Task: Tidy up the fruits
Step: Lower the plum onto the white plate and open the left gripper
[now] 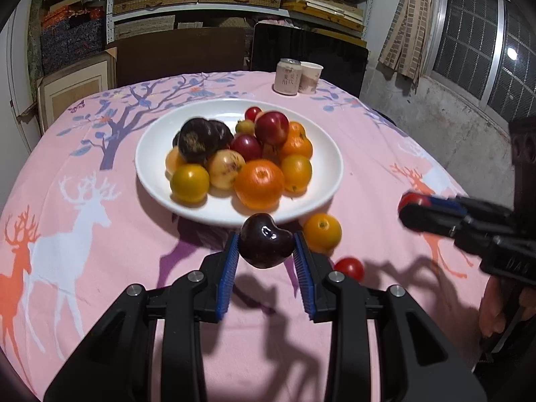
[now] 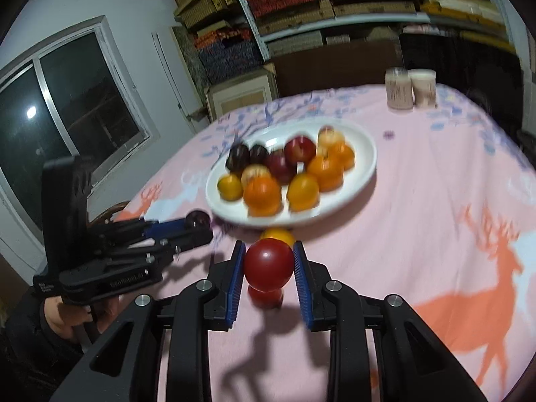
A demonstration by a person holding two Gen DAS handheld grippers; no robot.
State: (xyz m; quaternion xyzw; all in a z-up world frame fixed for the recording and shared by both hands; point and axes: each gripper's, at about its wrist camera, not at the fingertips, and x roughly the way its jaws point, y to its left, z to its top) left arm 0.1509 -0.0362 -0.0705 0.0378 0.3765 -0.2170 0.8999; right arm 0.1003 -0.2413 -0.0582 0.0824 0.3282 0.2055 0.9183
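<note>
Pink cotton tablecloth printed with deer and blue trees, backed by shelves of flat woven boxes; a drink can and paper cup stand together at its far edge. Item one: wide white ceramic plate, heaped with orange, yellow, red and near-black fruits, lying straight ahead of and beyond both your tools. Item two: your left gripper, blue pads pinching a dark purple glossy plum that hangs just short of the plate's near rim. Item three: your right gripper, pads clamped on a round red tomato-like fruit, raised off the cloth and a little farther back from the rim. Loose on the cloth, not yet gathered: a small orange citrus beside the near rim and a small red cherry tomato nearer you. Judgement: your left hand has the shorter path to the plate; carry forward and release over the bare near side.
</note>
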